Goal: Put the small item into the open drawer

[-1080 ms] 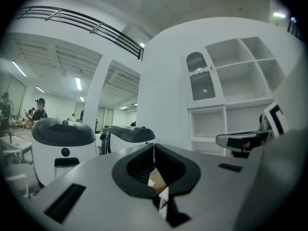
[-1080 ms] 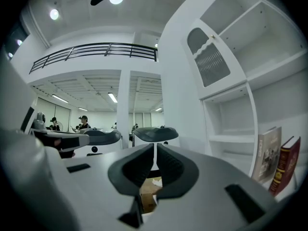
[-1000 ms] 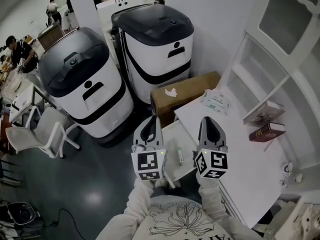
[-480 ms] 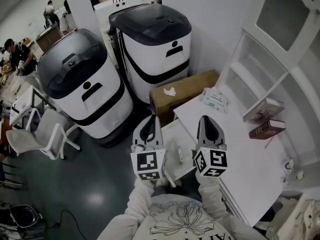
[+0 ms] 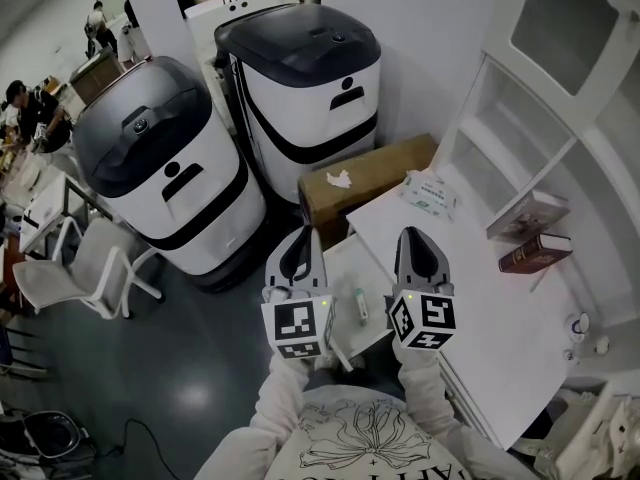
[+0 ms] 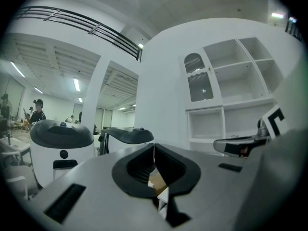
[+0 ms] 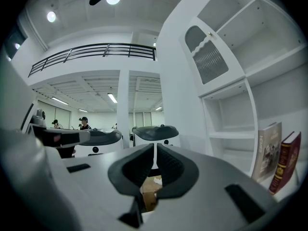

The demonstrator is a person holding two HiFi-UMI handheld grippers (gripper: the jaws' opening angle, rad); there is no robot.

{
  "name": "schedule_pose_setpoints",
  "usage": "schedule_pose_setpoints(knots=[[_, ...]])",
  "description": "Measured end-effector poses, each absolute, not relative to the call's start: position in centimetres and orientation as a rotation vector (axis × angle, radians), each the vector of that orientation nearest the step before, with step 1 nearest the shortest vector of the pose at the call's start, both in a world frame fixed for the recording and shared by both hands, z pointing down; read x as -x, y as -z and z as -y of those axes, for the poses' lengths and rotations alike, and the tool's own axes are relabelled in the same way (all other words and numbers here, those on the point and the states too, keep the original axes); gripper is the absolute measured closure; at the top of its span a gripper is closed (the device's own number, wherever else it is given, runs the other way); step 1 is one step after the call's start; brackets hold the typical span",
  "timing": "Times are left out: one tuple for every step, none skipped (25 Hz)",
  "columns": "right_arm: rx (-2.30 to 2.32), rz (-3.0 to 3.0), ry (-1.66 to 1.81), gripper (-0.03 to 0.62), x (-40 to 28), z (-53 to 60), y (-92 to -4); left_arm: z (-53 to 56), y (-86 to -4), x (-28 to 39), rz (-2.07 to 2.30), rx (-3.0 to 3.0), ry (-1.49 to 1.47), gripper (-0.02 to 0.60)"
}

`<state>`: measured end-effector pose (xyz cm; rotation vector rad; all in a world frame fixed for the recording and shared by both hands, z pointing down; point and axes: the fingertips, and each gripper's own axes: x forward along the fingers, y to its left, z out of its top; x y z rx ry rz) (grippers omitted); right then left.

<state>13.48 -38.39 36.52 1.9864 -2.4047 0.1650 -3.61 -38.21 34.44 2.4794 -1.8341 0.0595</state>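
Left claw (image 5: 303, 240) and right claw (image 5: 411, 238) are both closed and empty, side by side over the open drawer (image 5: 343, 265). The small item (image 5: 358, 308), a short tube or marker, seems to lie flat inside the drawer, beside the tabletop (image 5: 480, 308). Likely light, rigid, smooth and prone to rolling, so pinch across mid-barrel.

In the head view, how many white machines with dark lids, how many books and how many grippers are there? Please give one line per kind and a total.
Machines: 2, the left machine, the right machine
Books: 2, the pale book, the dark red book
Grippers: 2, the left gripper, the right gripper
Total: 6
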Motion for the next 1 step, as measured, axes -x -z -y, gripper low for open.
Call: schedule_pose_setpoints(knots=[[-1.985, 2.404, -0.166, 0.576, -13.47, 38.46, -36.55, 38.24, -34.37, 3.58, 1.832, -2.479, -0.056, 0.574]])
